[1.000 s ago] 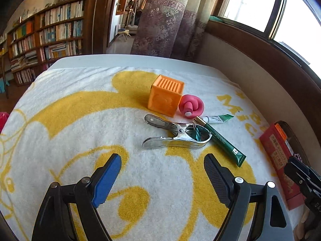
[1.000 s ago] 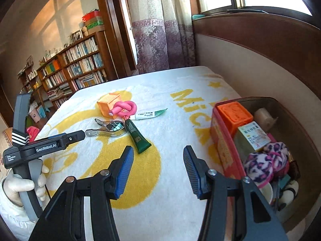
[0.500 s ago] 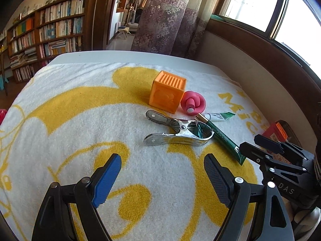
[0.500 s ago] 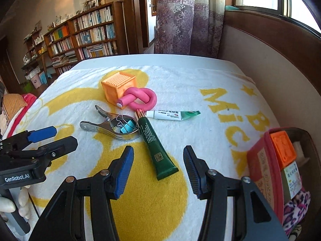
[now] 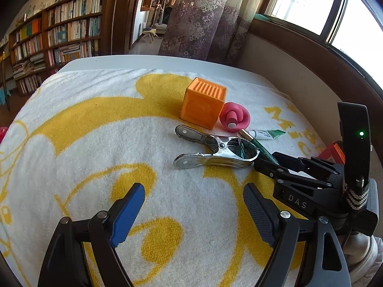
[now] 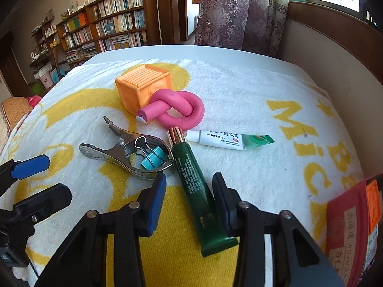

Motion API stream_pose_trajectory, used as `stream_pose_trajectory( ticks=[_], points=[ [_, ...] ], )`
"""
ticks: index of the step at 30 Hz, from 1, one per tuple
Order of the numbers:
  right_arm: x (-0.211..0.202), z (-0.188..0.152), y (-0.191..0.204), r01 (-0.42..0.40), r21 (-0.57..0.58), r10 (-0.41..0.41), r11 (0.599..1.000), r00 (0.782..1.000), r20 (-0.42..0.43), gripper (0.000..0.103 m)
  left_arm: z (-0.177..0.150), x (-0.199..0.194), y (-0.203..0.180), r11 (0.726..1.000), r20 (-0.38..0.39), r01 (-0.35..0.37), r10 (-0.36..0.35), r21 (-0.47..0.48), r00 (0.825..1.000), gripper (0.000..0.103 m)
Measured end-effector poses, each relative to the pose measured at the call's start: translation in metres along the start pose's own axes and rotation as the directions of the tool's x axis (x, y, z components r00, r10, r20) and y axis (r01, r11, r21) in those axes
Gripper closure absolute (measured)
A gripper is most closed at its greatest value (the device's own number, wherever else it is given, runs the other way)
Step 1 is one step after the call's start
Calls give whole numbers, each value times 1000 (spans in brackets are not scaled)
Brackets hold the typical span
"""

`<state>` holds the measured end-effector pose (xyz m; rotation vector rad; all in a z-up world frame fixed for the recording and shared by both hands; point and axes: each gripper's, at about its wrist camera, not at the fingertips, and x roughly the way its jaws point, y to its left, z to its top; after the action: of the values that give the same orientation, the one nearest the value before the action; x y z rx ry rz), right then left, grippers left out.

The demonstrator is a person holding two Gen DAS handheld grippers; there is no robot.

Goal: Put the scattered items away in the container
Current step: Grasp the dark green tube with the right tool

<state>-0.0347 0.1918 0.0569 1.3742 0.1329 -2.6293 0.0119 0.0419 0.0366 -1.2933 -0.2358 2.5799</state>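
Reading "DAS" on right gripper (image 5: pixel 265 165); "GenRobot.AI" elsewhere unseen.

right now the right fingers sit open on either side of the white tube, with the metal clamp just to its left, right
Not quite: in the right wrist view the right gripper is open around the dark green tube, not the white tube, which lies farther off. The metal clamp is left of it.

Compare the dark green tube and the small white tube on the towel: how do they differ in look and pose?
The dark green tube is clearly longer and thicker than the white tube. The green one has a shiny copper-coloured cap; the white one has a white cap and a green crimped end. The green tube points along the right gripper, between its open jaws, while the white tube lies crosswise, farther away. Both lie flat on the towel, caps close together.
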Motion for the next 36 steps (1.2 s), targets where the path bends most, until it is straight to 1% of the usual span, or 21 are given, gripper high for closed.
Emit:
stream_pose_trajectory(
  ticks=[1,6,9,13,16,20,25,32,34,36],
  points=[
    [0,-1,-1,2,0,-2,1000,1000,9,67,0,0,0,1000,0,-1,1,0,1000,17],
    [-1,-5,-8,5,36,-6,999,1000,20,80,-1,4,1,1000,-4,-12,12,4,1000,17],
    [-7,-7,-18,-7,82,5,997,1000,31,80,-1,6,2,1000,-6,-18,18,4,1000,17],
    [-19,-9,-27,-45,133,37,990,998,59,80,0,8,2,1000,-1,-25,25,9,1000,17],
    [-22,-10,-28,-51,136,43,989,997,67,80,0,11,3,999,-3,-33,33,13,999,17],
    [-18,-12,-25,-48,129,41,991,998,54,80,6,13,3,999,11,-49,48,19,999,17],
    [-11,-14,-27,-41,128,38,991,999,31,80,18,15,0,995,34,-80,79,59,996,17],
    [-11,-14,-32,-57,144,53,988,998,30,80,32,39,-7,983,-4,-124,125,134,992,17],
    [-11,-14,-31,-56,143,52,988,998,30,80,34,46,-8,984,-20,-117,121,136,992,17],
    [-12,-15,-32,-58,143,54,988,998,30,80,33,50,-9,986,-37,-95,101,135,994,17]
  ],
)
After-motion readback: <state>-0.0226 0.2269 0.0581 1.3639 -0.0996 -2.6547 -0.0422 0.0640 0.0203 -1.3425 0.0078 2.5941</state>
